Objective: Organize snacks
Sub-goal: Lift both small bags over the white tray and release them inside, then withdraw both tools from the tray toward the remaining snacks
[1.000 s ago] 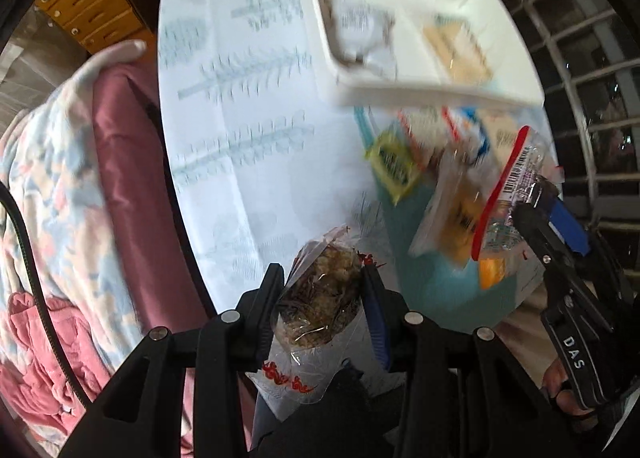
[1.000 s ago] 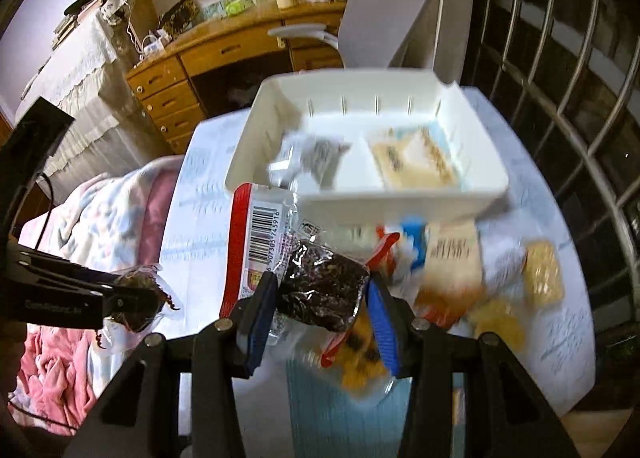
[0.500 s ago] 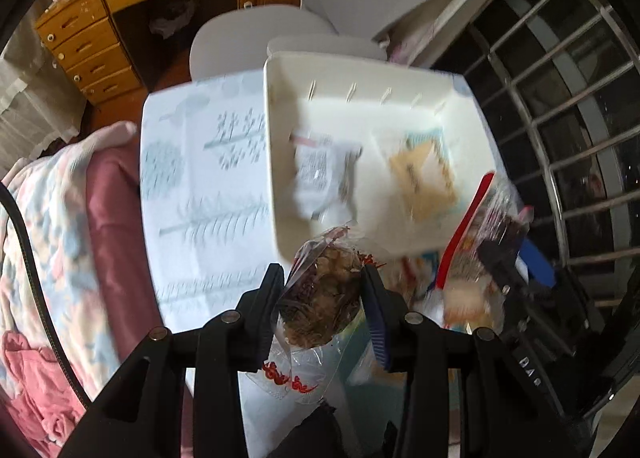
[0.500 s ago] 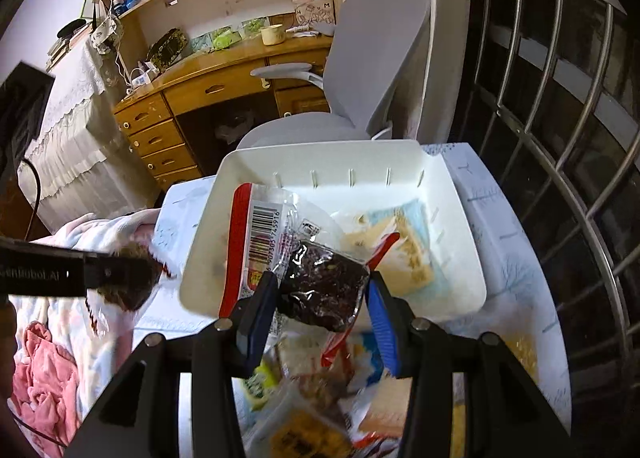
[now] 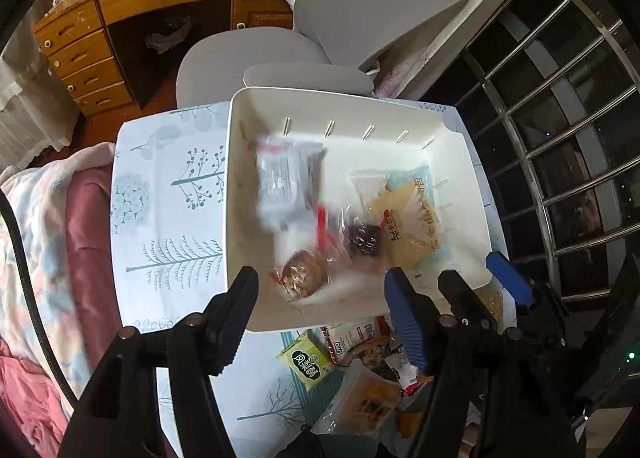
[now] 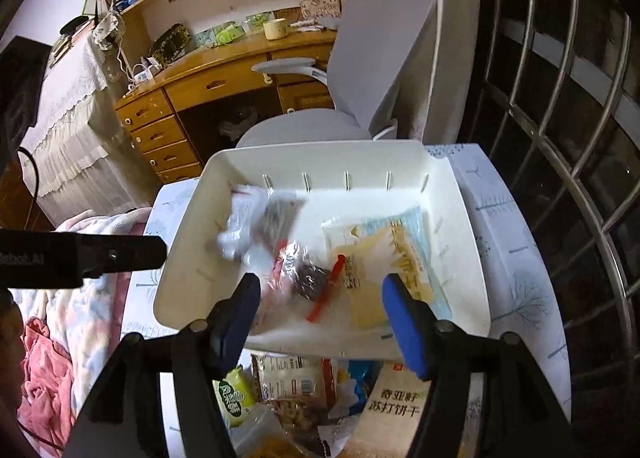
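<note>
Above white bin [image 5: 240,186], left claw [image 5: 320,294] and right claw [image 6: 320,298] released, blurred snack packets [image 5: 304,274] below.

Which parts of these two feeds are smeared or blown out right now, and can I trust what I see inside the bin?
Left wrist: the grey-and-clear packet and the brown snack pack in the white bin are motion-smeared; the left gripper is sharp. Right wrist: the dark snack pack is fairly readable, the packet behind it blurred; the bin floor glares white. Both views bend straight lines at the edges.
</note>
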